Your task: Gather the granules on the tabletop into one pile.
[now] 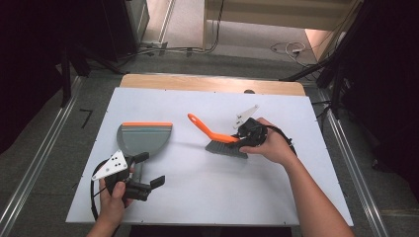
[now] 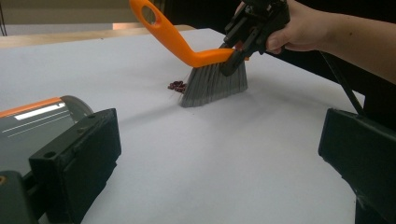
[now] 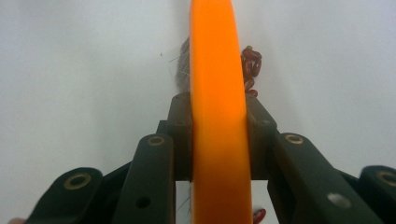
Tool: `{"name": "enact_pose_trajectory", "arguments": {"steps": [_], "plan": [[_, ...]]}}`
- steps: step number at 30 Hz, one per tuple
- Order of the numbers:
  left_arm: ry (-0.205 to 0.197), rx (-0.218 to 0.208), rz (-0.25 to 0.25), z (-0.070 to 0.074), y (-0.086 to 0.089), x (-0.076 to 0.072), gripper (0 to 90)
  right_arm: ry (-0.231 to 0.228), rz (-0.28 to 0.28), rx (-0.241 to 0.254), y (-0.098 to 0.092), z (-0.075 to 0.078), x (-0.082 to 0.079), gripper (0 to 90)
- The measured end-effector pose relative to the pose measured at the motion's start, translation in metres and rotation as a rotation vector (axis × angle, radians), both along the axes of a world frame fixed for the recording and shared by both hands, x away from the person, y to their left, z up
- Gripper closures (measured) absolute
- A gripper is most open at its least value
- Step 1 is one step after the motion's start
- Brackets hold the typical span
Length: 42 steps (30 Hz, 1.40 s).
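When we look from the high view, we see the right gripper (image 1: pixel 242 139) closed on the orange back of the brush (image 1: pixel 223 143), near the middle of the white table (image 1: pixel 207 197). The brush bristles touch the table and the handle points up and to the left. The left gripper (image 1: pixel 148 170) stands with its jaws wide apart, just beside the handle of the grey dustpan (image 1: pixel 143 138), and we cannot tell if it touches it.

From the left gripper view, the two jaws are far apart with nothing between them. The dustpan (image 2: pixel 37 116) lies at the left. Farther off, the right gripper (image 2: pixel 243 44) clamps the brush (image 2: pixel 210 79), and small red beans (image 2: pixel 177 86) lie just beside the bristles.

From the right gripper view, the jaws press on both sides of the orange brush (image 3: pixel 217 116). The beans (image 3: pixel 251 65) lie next to it on the table.
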<state>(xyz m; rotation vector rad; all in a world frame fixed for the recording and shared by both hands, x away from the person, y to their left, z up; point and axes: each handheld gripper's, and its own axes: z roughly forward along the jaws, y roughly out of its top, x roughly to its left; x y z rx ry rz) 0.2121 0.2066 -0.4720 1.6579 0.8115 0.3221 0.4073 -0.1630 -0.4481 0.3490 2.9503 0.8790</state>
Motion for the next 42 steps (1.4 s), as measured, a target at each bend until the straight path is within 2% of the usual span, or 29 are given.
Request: {"name": "enact_pose_trajectory", "arguments": {"steps": [11,18,23,27,30,32,35,36,37,40,42], "plan": [[0.001,0.001,0.001,0.0,-0.001,0.0,0.3,-0.012,-0.045,-0.001,-0.001,0.002,0.007,68.2],[0.002,0.001,0.0,0.0,0.0,0.0,0.3,-0.001,-0.06,0.005,-0.001,0.004,0.009,68.4],[0.002,0.001,0.0,0.0,0.0,0.0,0.3,0.008,-0.08,0.046,-0.007,0.013,0.007,68.4],[-0.001,0.002,0.0,0.0,0.0,0.0,0.3,-0.008,-0.145,0.087,-0.017,0.025,0.001,68.4],[-0.002,0.003,0.0,0.0,0.001,0.0,0.3,-0.034,-0.244,0.109,-0.026,0.031,-0.007,68.4],[-0.002,0.003,-0.001,0.0,0.001,0.0,0.3,-0.042,-0.335,0.124,-0.034,0.034,-0.013,68.4],[-0.001,0.0,-0.002,0.0,-0.001,0.0,0.3,-0.064,-0.512,0.149,-0.048,0.033,-0.025,68.4],[-0.001,0.003,-0.001,0.0,-0.001,0.0,0.3,-0.072,-0.554,0.147,-0.052,0.032,-0.028,68.3],[-0.002,0.001,-0.002,0.0,-0.002,0.0,0.3,-0.081,-0.636,0.149,-0.057,0.03,-0.033,68.4],[-0.002,0.009,-0.006,0.001,-0.002,0.0,0.3,-0.131,-0.788,0.121,-0.061,0.018,-0.048,68.4],[-0.002,0.008,-0.006,0.0,-0.004,0.0,0.3,-0.148,-0.849,0.09,-0.058,0.009,-0.054,68.4]]}}
